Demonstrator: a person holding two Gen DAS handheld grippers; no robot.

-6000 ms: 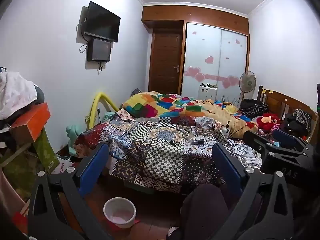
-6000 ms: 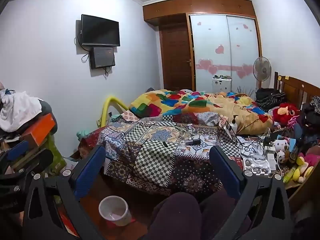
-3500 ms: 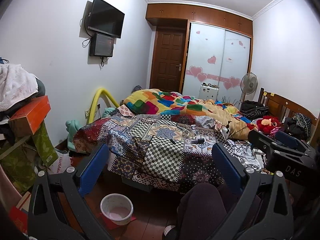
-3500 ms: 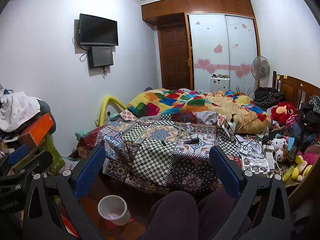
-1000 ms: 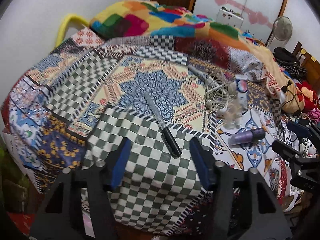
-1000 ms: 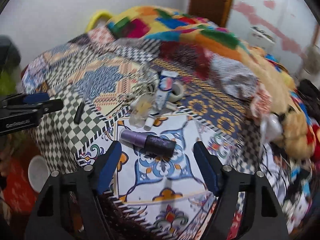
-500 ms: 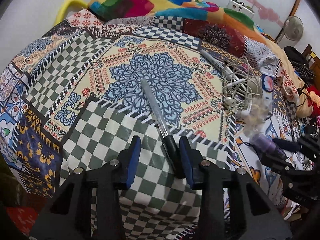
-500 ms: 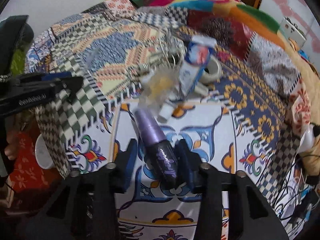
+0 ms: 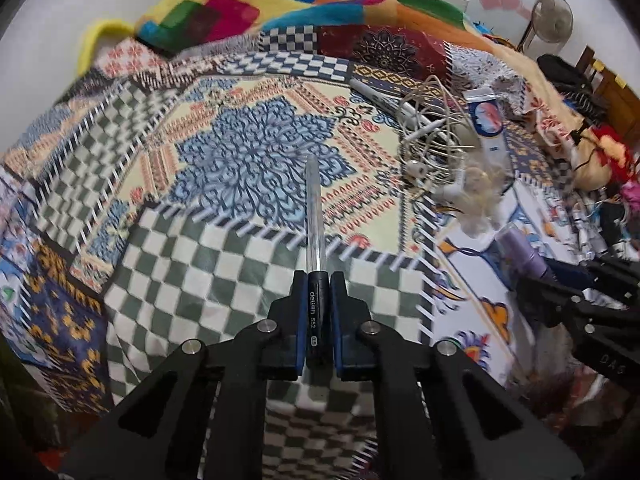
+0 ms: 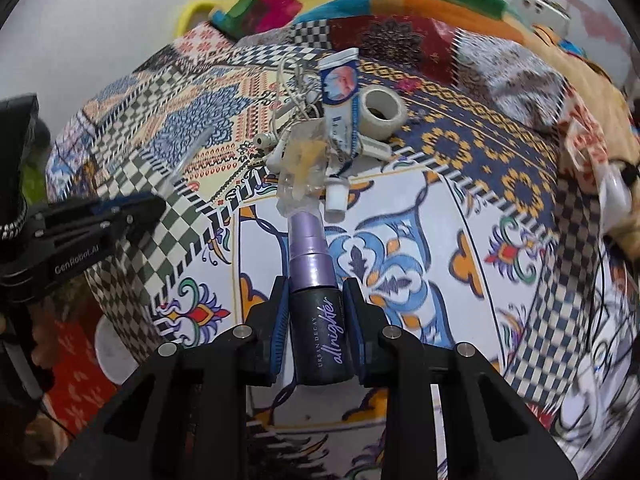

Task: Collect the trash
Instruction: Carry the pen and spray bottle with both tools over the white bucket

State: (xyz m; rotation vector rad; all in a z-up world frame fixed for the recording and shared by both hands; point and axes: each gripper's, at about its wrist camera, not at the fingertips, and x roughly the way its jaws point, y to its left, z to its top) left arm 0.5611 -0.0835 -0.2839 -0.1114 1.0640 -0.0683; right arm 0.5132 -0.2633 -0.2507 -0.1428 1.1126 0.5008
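My left gripper (image 9: 318, 280) is shut on the black cap end of a clear pen (image 9: 312, 208) that points away over the patchwork bedspread (image 9: 248, 152). My right gripper (image 10: 315, 286) is shut on a purple and black spray bottle (image 10: 316, 300), lying on the white floral patch. The bottle's purple end also shows in the left wrist view (image 9: 520, 246). The left gripper shows at the left of the right wrist view (image 10: 132, 210).
A pile lies beyond the bottle: tangled earphones (image 10: 292, 92), a white tube (image 10: 340, 92), a tape roll (image 10: 382, 112), a clear wrapper (image 10: 304, 164) and a marker (image 9: 380, 98). A white bin (image 10: 110, 350) stands on the floor left of the bed. A colourful duvet (image 9: 304, 4) lies behind.
Both grippers came down from a wide view of the room to the bed. In the last half second the left jaws shut on the pen and the right jaws shut on the bottle.
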